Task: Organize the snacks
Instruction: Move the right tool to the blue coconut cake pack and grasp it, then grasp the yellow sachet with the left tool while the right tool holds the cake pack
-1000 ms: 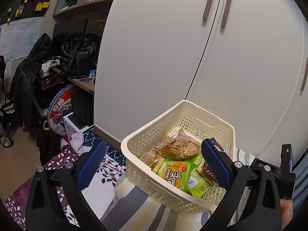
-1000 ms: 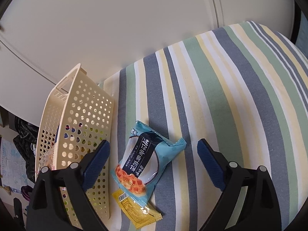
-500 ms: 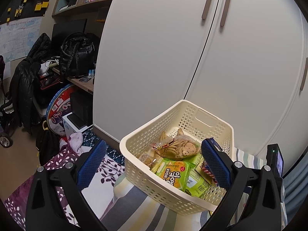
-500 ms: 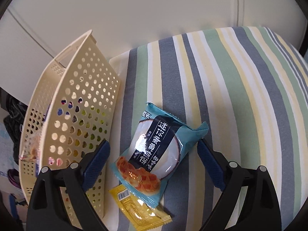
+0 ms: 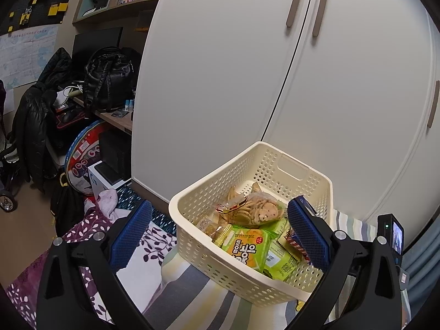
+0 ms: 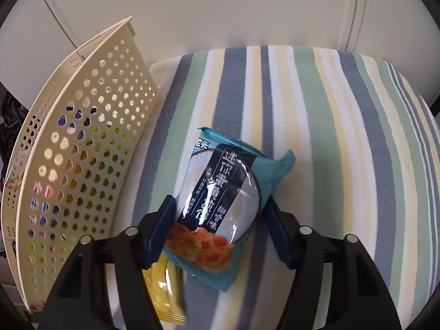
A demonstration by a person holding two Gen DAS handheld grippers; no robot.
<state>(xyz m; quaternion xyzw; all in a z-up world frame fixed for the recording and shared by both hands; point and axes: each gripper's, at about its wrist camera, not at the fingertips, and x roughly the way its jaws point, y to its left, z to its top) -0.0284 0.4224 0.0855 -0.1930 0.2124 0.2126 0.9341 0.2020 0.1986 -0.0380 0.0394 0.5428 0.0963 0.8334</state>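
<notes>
- Although the right gripper (image 6: 220,231) has closed in around the blue pack (image 6: 220,200), I cannot tell whether its pads press the wrapper or merely flank it; the pack fills the gap between them and lies on the striped cover (image 6: 330,137).
- Between those fingers the pack's long axis runs near to far, leaning a little right, so the pads meet its long sides across the narrow width.
- Under the left finger of that gripper lies a yellow sachet (image 6: 165,294), partly beneath the pack's near end; judging by the overlap, a lift might drag it.
- Left of the pack, just beside it, stands the basket (image 6: 82,137), its perforated wall facing the gripper; the coming move likely goes up and left over that rim.
- Nearer the pack is the right hand; the left gripper (image 5: 220,236) hangs wide open and empty, near side of the basket.
- Inside the basket lie a green pack (image 5: 247,247), a clear biscuit bag (image 5: 253,209) farther back, and smaller wrappers I cannot name.
- Beyond stands a white wardrobe (image 5: 220,68).
</notes>
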